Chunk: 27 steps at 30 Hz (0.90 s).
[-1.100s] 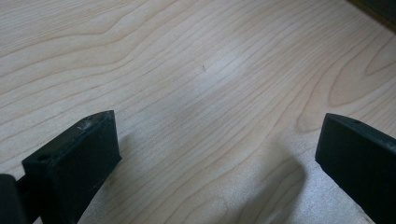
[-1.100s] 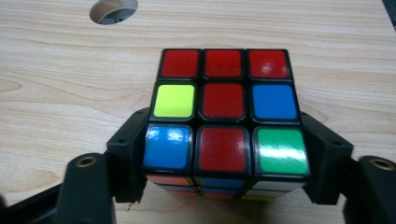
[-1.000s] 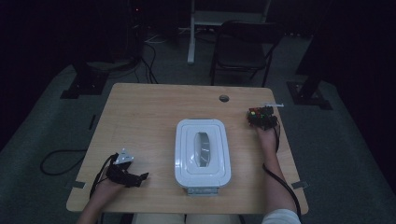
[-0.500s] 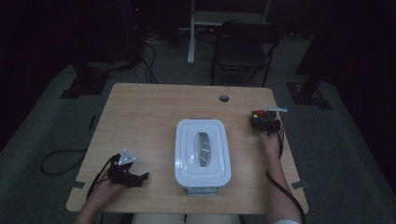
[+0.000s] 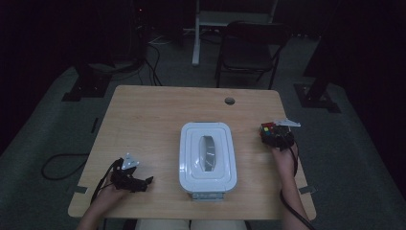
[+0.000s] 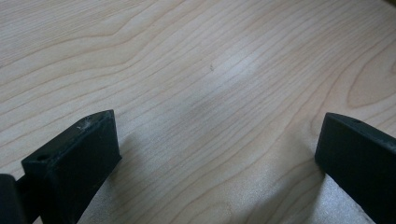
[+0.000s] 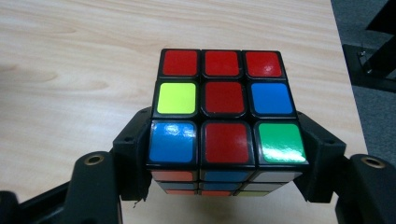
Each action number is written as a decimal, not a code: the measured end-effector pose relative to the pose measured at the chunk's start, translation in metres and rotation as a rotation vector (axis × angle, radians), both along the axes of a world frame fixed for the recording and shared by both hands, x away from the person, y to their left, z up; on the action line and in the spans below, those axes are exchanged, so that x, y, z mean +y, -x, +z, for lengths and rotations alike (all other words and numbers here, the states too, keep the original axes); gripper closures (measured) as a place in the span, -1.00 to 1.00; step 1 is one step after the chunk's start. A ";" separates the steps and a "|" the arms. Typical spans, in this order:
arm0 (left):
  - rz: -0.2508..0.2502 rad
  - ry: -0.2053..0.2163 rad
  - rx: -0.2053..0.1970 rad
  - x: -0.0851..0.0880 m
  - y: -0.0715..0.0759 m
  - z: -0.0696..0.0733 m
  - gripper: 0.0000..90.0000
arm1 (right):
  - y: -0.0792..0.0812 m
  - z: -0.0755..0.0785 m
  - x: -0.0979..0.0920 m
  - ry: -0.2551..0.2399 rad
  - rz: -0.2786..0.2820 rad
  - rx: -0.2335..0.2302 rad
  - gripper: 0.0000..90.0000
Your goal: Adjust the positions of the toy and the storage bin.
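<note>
A colour puzzle cube (image 7: 224, 116), mostly red on top with yellow, blue and green squares, sits clamped between the black jaws of my right gripper (image 7: 224, 161). In the high view that cube (image 5: 269, 131) and the right gripper (image 5: 277, 136) hang over the table's right side, to the right of a white lidded box (image 5: 207, 154). My left gripper (image 5: 143, 182) rests near the front left of the wooden table (image 5: 158, 115). Its jaws stand wide apart over bare wood, with nothing between the fingers (image 6: 79, 154).
The white box has a recessed handle in its lid and stands at the table's front centre. A small round cable hole (image 5: 230, 101) is near the far edge. A dark chair (image 5: 251, 48) and cables lie on the floor beyond the table.
My right gripper has carried the cube toward the near side of the table, along the right of the white box. The left gripper has stayed in place.
</note>
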<state>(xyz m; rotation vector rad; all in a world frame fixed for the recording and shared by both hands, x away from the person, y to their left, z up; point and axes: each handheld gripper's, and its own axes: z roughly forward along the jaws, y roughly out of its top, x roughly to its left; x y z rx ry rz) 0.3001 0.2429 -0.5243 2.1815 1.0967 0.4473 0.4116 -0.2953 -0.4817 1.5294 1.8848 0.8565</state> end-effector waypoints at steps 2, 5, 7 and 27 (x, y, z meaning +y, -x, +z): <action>-0.007 -0.001 -0.001 0.001 0.000 0.000 -0.99 | 0.009 0.000 0.000 0.008 -0.001 0.001 -0.25; -0.013 0.000 0.000 0.001 0.000 0.000 -0.99 | 0.022 0.000 -0.002 0.018 -0.002 0.001 -0.25; -0.018 0.000 0.000 0.002 0.000 0.000 -0.99 | 0.030 0.000 -0.003 0.024 -0.002 0.000 -0.25; -0.039 0.004 -0.002 0.003 0.000 0.000 -0.99 | 0.113 -0.005 -0.018 0.033 -0.003 0.025 -0.25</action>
